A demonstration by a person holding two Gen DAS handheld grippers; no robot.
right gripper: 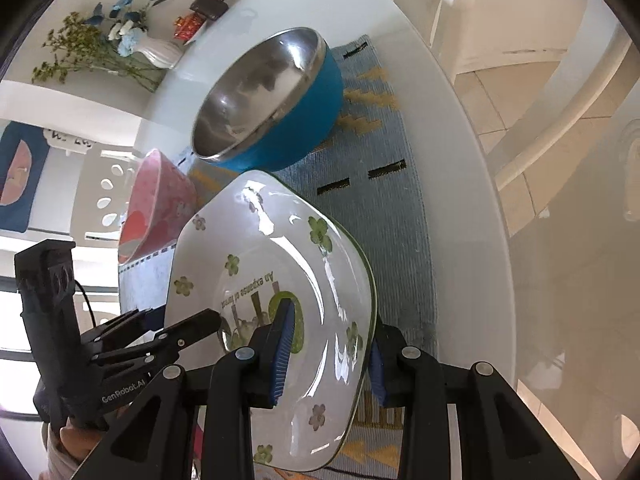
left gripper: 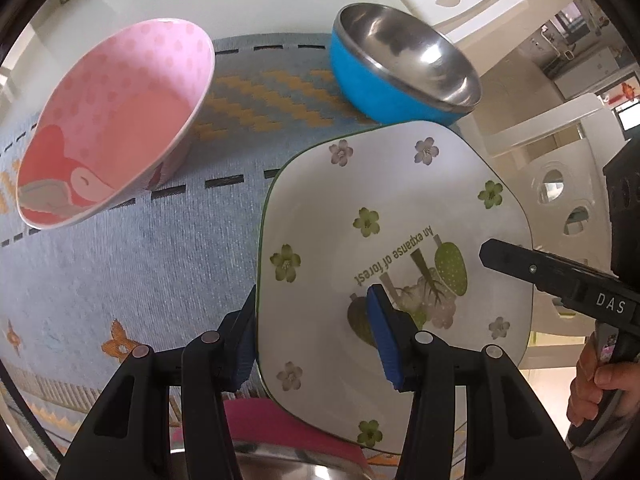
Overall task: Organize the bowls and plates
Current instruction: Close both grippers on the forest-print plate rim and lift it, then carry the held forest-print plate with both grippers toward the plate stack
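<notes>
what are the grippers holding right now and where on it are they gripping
Both hold the floral square plate, lifted above the placemat. The left gripper pinches one rim edge, the right gripper the opposite rim, one pad inside, one beneath.

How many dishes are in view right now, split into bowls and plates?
Bowls: 3, namely the pink bowl, the blue steel-lined bowl, and a steel bowl with a magenta outside partly visible under the plate.
Plates: 1, the white floral plate, gripped by both the left claw and the right claw.
Total: 4
</notes>
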